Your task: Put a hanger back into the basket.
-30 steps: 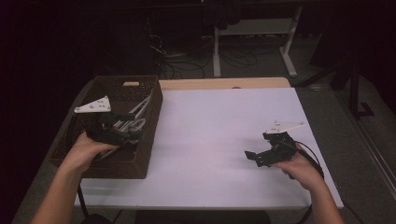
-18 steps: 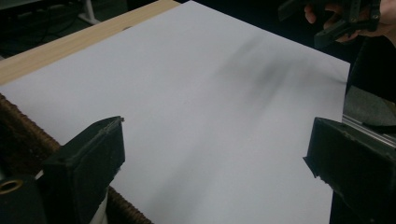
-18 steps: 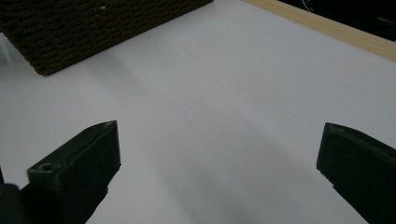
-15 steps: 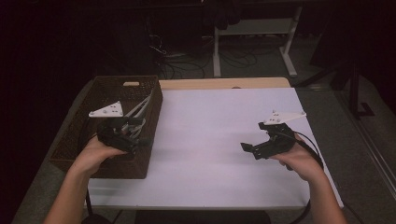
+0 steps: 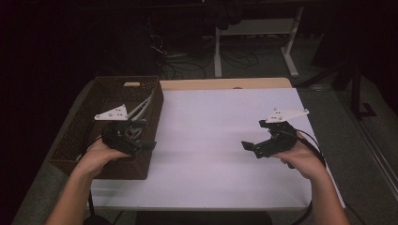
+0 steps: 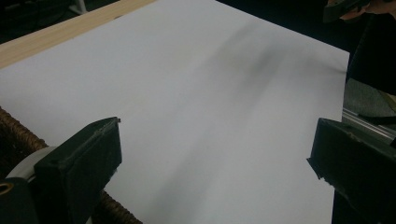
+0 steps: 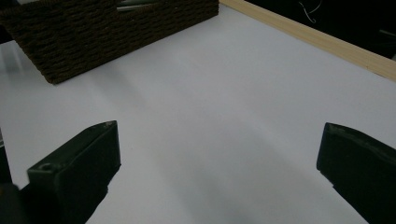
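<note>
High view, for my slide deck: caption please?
Person holds open left tongs over a wicker basket and open right tongs above the white tabletop.

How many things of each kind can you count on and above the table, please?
Baskets: 1, the brown woven basket at the table's left edge
White sheets: 1, the sheet covering the tabletop
Tongs: 2, the left tongs above the basket, the right tongs over the sheet, both open
Hands: 2, left hand, right hand
Total: 6

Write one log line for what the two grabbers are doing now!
left gripper: open, over basket | right gripper: open, empty, above white sheet
</note>
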`<state>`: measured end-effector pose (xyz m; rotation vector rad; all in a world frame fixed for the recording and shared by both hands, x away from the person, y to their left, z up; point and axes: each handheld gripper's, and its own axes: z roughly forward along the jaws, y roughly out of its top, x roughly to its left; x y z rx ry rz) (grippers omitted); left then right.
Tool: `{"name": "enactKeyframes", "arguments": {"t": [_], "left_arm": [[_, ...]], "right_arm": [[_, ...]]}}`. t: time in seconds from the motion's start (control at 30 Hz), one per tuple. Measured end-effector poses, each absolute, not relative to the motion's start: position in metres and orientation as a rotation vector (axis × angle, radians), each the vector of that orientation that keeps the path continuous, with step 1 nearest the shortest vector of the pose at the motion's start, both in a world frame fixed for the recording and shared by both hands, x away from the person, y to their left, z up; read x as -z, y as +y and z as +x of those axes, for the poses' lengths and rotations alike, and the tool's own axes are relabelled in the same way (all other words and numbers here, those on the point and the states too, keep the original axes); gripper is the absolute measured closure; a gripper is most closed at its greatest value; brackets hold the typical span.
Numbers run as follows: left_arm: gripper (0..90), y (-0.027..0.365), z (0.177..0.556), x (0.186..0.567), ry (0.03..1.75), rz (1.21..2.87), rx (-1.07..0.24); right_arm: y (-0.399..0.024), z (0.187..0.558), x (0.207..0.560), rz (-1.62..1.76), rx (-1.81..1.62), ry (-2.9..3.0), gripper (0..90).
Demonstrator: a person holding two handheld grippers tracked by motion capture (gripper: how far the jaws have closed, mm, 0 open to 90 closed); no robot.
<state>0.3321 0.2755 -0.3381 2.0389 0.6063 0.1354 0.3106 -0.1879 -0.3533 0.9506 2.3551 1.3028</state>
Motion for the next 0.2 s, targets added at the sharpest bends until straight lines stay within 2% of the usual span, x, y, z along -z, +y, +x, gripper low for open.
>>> {"name": "enactKeyframes", "arguments": {"t": [0.2], "left_arm": [[1.7, 0.2774, 0.3312, 0.3374, 0.607, 2.035, -0.137]], "right_arm": [[-0.1888, 0.3099, 0.3529, 0.949, -1.305, 2.352, 0.0]]}}
